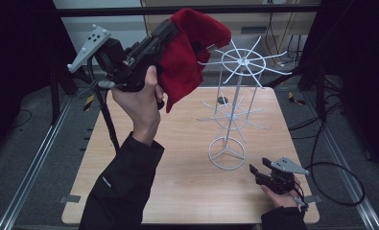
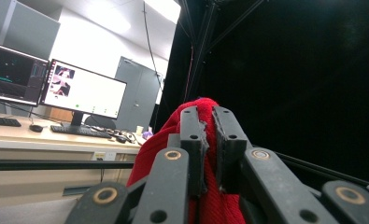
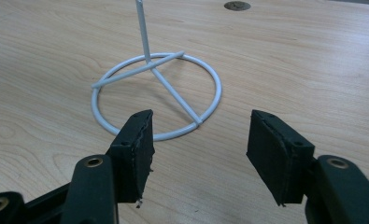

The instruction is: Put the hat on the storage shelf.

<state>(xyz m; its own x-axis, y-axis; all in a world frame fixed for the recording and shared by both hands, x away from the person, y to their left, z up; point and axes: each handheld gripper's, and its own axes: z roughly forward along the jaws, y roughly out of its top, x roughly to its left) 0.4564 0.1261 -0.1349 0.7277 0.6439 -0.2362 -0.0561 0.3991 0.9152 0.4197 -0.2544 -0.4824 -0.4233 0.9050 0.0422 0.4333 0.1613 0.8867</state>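
A pale wood surface (image 1: 187,158) stands on grey floor (image 1: 29,139), metal rails (image 1: 38,158) at 3 and 9 o'clock. Black curtain (image 2: 303,70) hangs at 3 o'clock. At 9 o'clock, two lit monitors (image 2: 81,91) sit on a desk (image 2: 42,140) under bright ceiling light (image 2: 163,7).

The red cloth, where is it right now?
The red cloth is held up in the air by the left gripper, at the upper middle of the high view, just left of the white wire stand's top spokes.
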